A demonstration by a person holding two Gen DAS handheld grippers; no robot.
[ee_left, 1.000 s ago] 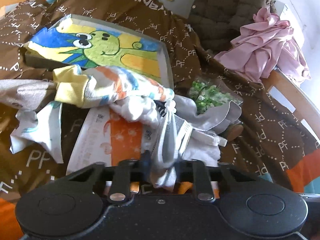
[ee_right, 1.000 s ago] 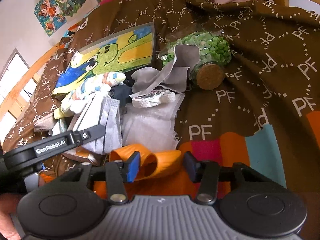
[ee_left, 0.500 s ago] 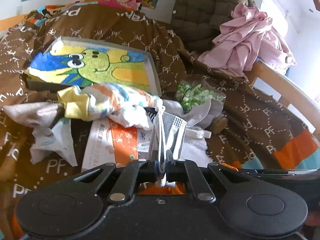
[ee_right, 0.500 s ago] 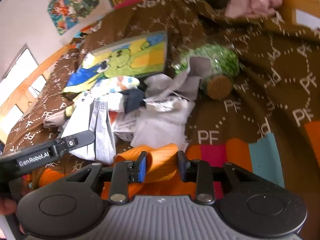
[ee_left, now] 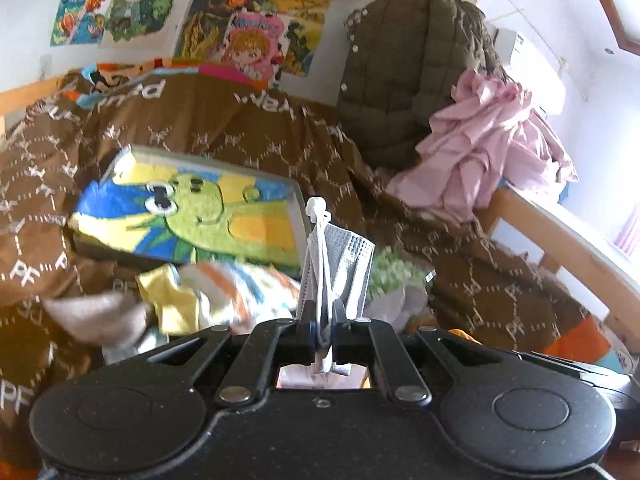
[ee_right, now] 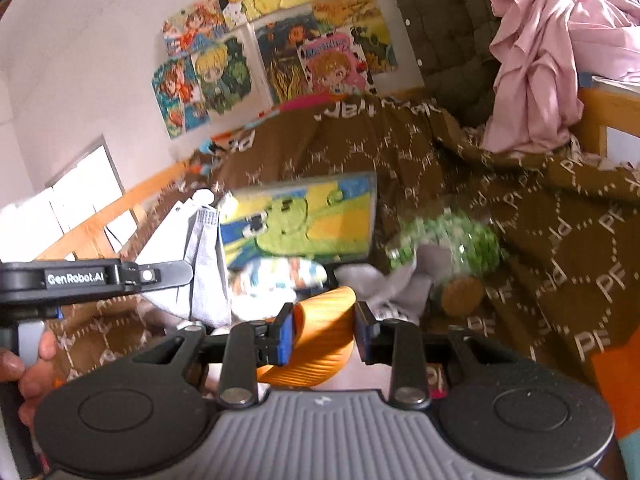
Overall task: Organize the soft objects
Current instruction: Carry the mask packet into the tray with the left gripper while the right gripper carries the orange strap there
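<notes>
My left gripper (ee_left: 323,332) is shut on a grey face mask (ee_left: 340,264), which stands up from the jaws with its white ear loops on top. In the right wrist view that same left gripper (ee_right: 188,272) comes in from the left, the face mask (ee_right: 204,264) hanging at its tip. My right gripper (ee_right: 324,332) is shut on an orange ribbed piece (ee_right: 324,320) that bulges between the blue pads. Both are held above a pile of soft things on the brown blanket (ee_left: 240,120), including a striped sock (ee_left: 224,300).
A framed cartoon picture (ee_left: 192,216) lies behind the pile. A jar of green beads (ee_right: 452,248) with a cork lies beside a grey cloth (ee_right: 400,284). A pink garment (ee_left: 492,148) and a quilted jacket (ee_left: 412,68) sit at the back right, by a wooden rail (ee_left: 560,240).
Both grippers have risen and tilted up. The left jaws closed on the mask and lifted it off the pile. The right jaws closed on the orange piece and raised it.
</notes>
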